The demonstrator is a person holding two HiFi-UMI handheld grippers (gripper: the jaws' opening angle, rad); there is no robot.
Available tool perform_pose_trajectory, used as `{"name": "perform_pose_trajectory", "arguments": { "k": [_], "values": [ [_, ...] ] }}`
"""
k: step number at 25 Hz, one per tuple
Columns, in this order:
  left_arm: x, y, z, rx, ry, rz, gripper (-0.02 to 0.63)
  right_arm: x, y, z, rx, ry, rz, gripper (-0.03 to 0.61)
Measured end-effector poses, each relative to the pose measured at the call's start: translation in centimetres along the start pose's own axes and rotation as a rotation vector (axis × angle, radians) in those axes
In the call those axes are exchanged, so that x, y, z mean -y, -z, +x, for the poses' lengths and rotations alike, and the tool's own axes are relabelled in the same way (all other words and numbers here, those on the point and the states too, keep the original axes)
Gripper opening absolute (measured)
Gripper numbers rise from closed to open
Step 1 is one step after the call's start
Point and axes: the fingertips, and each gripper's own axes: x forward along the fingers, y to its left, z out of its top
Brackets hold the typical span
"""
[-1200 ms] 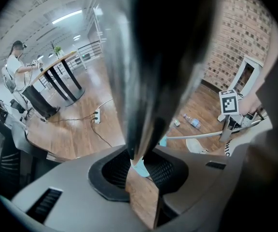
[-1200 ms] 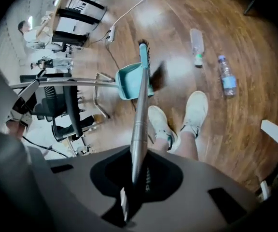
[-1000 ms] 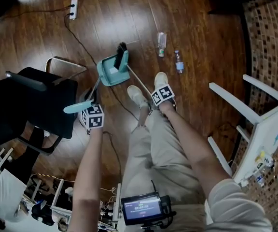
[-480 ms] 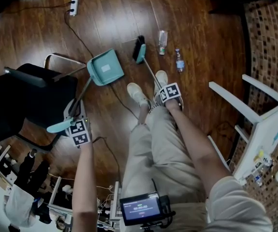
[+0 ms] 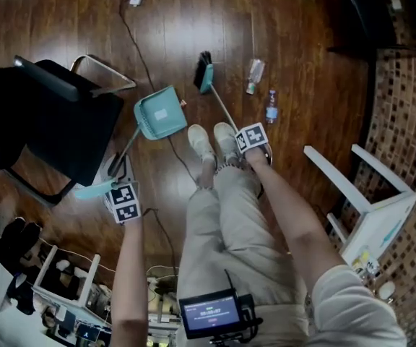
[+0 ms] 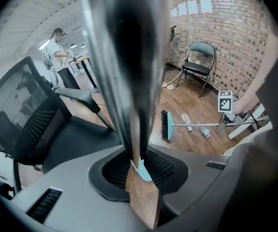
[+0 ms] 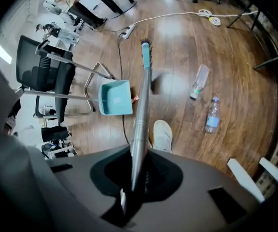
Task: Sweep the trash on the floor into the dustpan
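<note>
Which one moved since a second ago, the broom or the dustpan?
Both. The broom came away from the dustpan and swung right, towards the two bottles; the dustpan moved left. The left gripper still holds the dustpan's handle, the right gripper the broom's. The bottles stayed put.

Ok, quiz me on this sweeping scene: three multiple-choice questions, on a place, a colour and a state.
1. Seen from the head, the bottles lie: A right of the broom head; B on a shelf; C in a bin.
2. The dustpan is: A red; B teal; C yellow.
3. The right gripper is: A open; B shut on the broom handle; C shut on a bottle.
Answers: A, both lie right of it; B, plainly teal; B, the handle runs between its jaws.
</note>
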Motion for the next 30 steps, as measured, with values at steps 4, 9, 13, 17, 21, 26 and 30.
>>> {"name": "perform_pose_trajectory", "arguments": {
  "k": [4, 9, 13, 17, 21, 26, 30],
  "values": [
    [-0.7, 2.9, -1.1, -0.027, -0.039, -0.065, 0.078, -0.9, -1.1, -0.2, -0.059, 0.024, -0.080, 0.046],
    [-0.8, 7.2, -1.9, -0.076, -0.086, -0.143, 0.078, -2.3, -1.9, -0.7, -0.128, 0.054, -0.186, 0.046],
    [0.0, 9.6, -0.3, -0.114, -0.102, -0.123, 0.078, -2.7, -2.7, -0.6, -0.134, 0.075, -0.239, 0.046],
    [1.3, 11.6, 0.9, -0.142, -0.116, -0.048, 0.080, -2.9, -2.5, 0.1, -0.092, 0.070, -0.227, 0.046],
    [1.2, 9.1, 2.0, -0.081, -0.144, 0.043, 0.080, -3.4, -1.4, 1.8, -0.060, 0.030, -0.147, 0.046],
    [2.5, 8.3, 2.8, -0.056, -0.113, 0.100, 0.080, -4.1, 0.9, 5.1, -0.073, 0.033, -0.039, 0.046],
    [2.9, 7.4, 3.2, -0.031, -0.108, 0.135, 0.081, -6.8, 1.7, 8.0, -0.127, -0.013, -0.037, 0.044]
  ]
}}
